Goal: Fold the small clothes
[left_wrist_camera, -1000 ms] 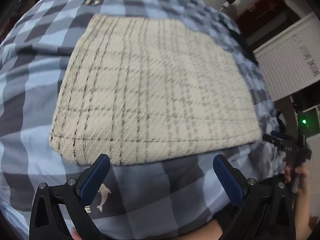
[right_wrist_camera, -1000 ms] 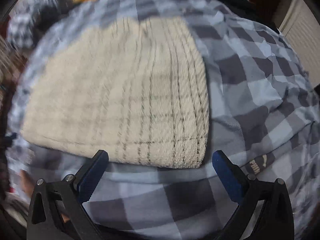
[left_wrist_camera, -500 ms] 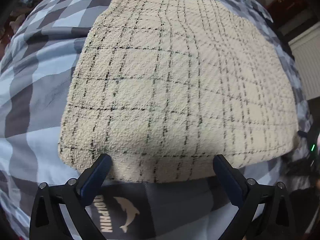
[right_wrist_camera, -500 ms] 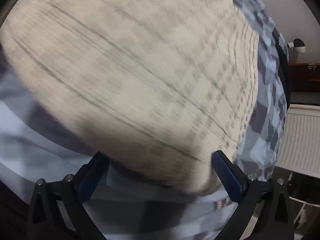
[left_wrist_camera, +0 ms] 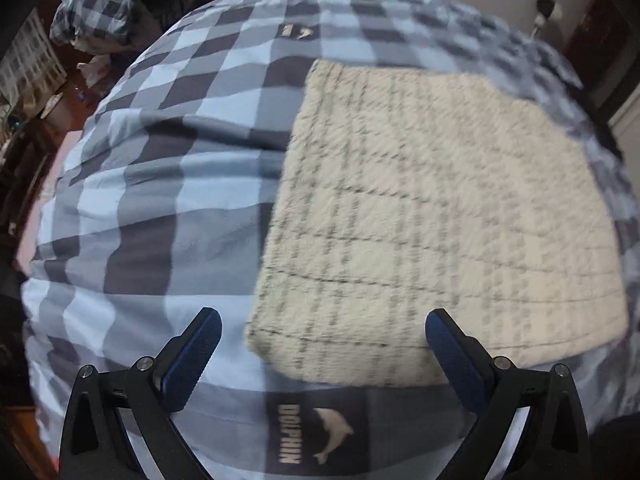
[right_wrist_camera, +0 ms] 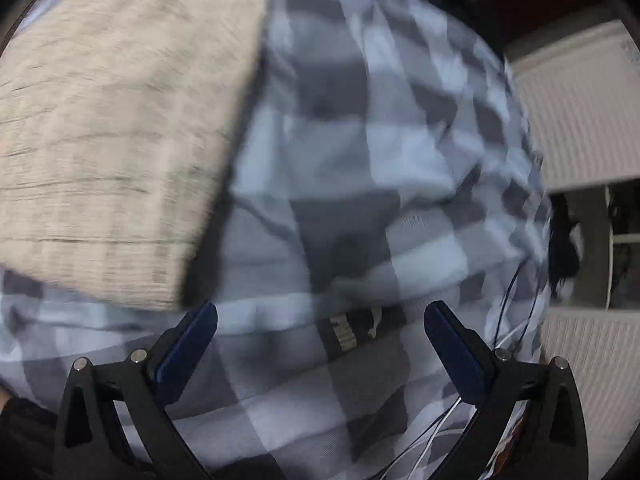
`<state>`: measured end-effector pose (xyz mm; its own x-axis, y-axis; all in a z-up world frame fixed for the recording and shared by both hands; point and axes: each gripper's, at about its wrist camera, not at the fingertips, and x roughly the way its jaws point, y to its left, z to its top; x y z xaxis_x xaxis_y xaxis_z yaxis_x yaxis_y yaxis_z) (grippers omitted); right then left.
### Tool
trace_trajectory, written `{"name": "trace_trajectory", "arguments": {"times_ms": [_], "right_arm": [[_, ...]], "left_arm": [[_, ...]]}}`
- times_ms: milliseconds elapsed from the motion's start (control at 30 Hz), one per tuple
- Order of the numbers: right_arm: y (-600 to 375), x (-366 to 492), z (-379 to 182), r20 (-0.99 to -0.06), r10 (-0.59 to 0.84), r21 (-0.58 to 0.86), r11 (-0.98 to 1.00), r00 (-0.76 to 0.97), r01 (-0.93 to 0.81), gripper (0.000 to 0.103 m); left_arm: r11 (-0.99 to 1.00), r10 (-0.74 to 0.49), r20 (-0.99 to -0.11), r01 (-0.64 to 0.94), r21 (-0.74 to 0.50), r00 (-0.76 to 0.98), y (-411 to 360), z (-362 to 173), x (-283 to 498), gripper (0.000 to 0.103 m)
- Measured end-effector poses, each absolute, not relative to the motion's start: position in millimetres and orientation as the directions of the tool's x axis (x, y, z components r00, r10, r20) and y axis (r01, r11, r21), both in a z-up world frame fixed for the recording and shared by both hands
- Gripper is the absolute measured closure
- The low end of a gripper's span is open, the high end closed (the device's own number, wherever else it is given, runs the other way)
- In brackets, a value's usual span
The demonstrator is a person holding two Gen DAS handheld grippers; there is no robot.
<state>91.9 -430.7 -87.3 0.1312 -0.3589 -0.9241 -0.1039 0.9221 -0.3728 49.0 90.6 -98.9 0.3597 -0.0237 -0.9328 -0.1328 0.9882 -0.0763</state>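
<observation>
One cream garment [left_wrist_camera: 436,216] with thin dark check lines lies folded flat into a rough rectangle on a bed cover [left_wrist_camera: 168,184] of blue and grey squares. From the left wrist camera it fills the right half of the cover, its near edge just beyond the left gripper [left_wrist_camera: 318,338]. That gripper's jaws are spread wide with nothing between them, above a dark patch reading "DOLPHIN" [left_wrist_camera: 316,434]. From the right wrist camera the garment [right_wrist_camera: 116,120] sits at upper left, blurred. The right gripper [right_wrist_camera: 320,336] is also spread wide and empty, over bare cover [right_wrist_camera: 360,152] beside the garment's right edge. Thin wires [right_wrist_camera: 508,320] trail at the cover's right edge.
</observation>
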Motion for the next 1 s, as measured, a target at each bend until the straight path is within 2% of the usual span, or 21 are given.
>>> {"name": "trace_trajectory", "arguments": {"times_ms": [100,167,233,300,367,433,500,567,700,767,833,933,1000], "right_arm": [[-391.2,87.2,-82.9,-0.928,-0.319,-0.355,0.915,0.193,-0.191,0.002],[-366.5,92.8,-93.3,-0.942,-0.27,-0.316,0.914,0.2,-0.254,0.002],[-352.7,95.0,-106.8,-0.943,-0.268,-0.316,0.907,0.198,-0.279,0.002],[-349.7,100.6,-123.3,-0.926,-0.324,-0.369,0.887,0.196,-0.278,0.002],[-358.5,104.8,-134.3,-0.918,-0.355,-0.39,0.889,0.176,-0.242,0.002],[-388.0,109.4,-138.0,-0.91,-0.392,-0.408,0.903,0.133,-0.134,0.002],[-408.7,111.6,-128.1,-0.847,-0.511,-0.517,0.856,0.145,-0.01,0.002],[-417.2,112.9,-111.5,-0.831,-0.512,-0.509,0.858,0.216,0.076,0.002],[-403.4,135.9,-87.4,-0.904,-0.263,-0.241,0.965,0.337,0.107,0.002],[-389.4,162.8,-83.6,-0.918,-0.154,-0.13,0.987,0.366,0.09,0.002],[-382.6,195.1,-85.5,-0.923,-0.078,-0.042,0.994,0.376,0.101,0.002],[-369.7,241.8,-103.9,-0.935,-0.022,0.018,0.994,0.353,0.11,0.002],[-345.9,266.4,-108.4,-0.933,-0.078,-0.044,0.994,0.351,0.102,0.002]], "left_arm": [[0.983,-0.13,-0.931,-0.08,-0.167,0.34,76.6,-101.1,53.0,0.0],[0.984,-0.145,-0.939,-0.05,-0.169,0.311,66.8,-107.1,53.1,0.0],[0.995,-0.088,-0.955,-0.015,-0.096,0.283,58.0,-118.1,53.5,0.0],[1.0,0.007,-0.968,0.003,0.007,0.25,52.3,-128.6,53.5,0.0],[0.99,0.141,-0.971,-0.005,0.143,0.193,54.0,-140.9,49.9,0.0],[0.961,0.276,-0.948,-0.027,0.276,0.16,62.3,-145.7,50.1,0.0],[0.943,0.331,-0.921,-0.049,0.328,0.203,64.9,-135.3,51.6,0.0],[0.944,0.329,-0.903,-0.078,0.32,0.276,64.0,-117.5,54.4,0.0],[0.982,0.191,-0.9,-0.085,0.171,0.393,58.7,-94.1,63.3,0.0],[0.994,0.11,-0.916,-0.062,0.093,0.385,57.1,-100.6,65.2,0.0],[0.994,0.106,-0.939,-0.058,0.092,0.328,52.1,-119.4,69.8,0.0],[0.992,0.122,-0.959,-0.057,0.111,0.258,52.8,-141.7,75.3,0.0],[0.993,0.103,-0.967,-0.077,0.087,0.235,57.1,-146.8,77.2,0.0]]}}
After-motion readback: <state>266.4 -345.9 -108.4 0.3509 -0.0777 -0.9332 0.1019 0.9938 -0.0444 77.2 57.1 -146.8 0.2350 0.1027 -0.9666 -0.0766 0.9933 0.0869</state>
